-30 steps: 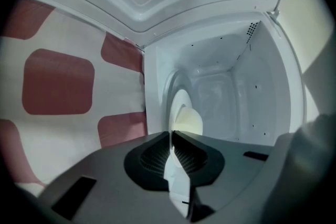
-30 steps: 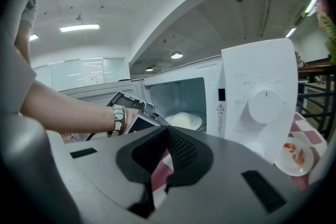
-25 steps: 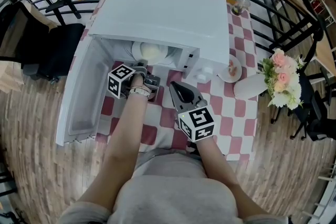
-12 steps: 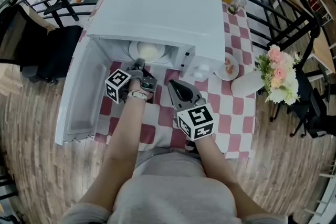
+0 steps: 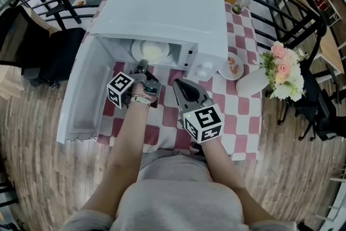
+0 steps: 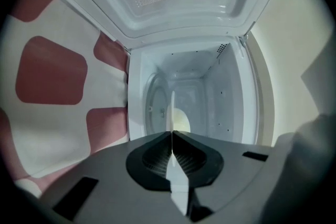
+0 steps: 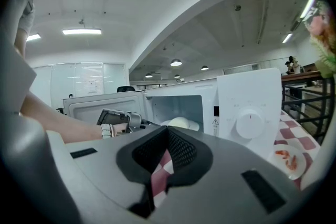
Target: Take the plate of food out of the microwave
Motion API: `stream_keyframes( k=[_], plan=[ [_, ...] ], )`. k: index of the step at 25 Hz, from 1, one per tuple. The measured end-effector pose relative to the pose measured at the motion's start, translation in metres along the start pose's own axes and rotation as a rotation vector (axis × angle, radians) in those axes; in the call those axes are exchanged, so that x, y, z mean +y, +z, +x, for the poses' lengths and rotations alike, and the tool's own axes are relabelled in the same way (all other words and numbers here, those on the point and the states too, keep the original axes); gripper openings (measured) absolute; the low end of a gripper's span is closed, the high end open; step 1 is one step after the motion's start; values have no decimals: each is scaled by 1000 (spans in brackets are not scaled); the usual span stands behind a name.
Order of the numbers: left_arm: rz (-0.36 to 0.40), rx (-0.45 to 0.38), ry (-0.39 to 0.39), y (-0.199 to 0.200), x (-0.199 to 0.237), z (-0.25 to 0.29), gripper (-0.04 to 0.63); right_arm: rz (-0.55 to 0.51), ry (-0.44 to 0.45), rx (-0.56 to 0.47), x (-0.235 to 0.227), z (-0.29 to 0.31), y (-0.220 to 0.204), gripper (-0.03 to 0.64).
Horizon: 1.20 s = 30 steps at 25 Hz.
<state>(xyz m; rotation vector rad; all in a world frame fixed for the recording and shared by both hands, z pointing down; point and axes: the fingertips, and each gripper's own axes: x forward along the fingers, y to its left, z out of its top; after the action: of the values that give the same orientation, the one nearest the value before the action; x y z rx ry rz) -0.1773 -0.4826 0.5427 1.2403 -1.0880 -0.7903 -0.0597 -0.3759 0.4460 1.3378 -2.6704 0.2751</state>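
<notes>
Left tongs (image 5: 143, 66) closed on the near rim of the plate (image 5: 136, 50), which is inside the open microwave (image 5: 167, 13) and carries a pale round of food (image 5: 155, 52). Microwave door (image 5: 81, 94) swung out to the left. Right tongs (image 5: 178, 86) closed and empty, above the checked table (image 5: 238, 111), to the right of the left tongs and near the microwave's front.

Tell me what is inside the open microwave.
A white plate with a pale mound of food sits inside; the left tongs grip its near rim. The microwave top covers the plate's far part from above.
</notes>
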Motion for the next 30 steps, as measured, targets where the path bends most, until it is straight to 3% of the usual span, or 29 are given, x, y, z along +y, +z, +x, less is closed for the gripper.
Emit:
stream_keyframes(
  k=[30],
  plan=[
    [48, -44, -110, -54, -30, -107, 11, -102, 86, -91, 39, -74, 27, 23]
  ],
)
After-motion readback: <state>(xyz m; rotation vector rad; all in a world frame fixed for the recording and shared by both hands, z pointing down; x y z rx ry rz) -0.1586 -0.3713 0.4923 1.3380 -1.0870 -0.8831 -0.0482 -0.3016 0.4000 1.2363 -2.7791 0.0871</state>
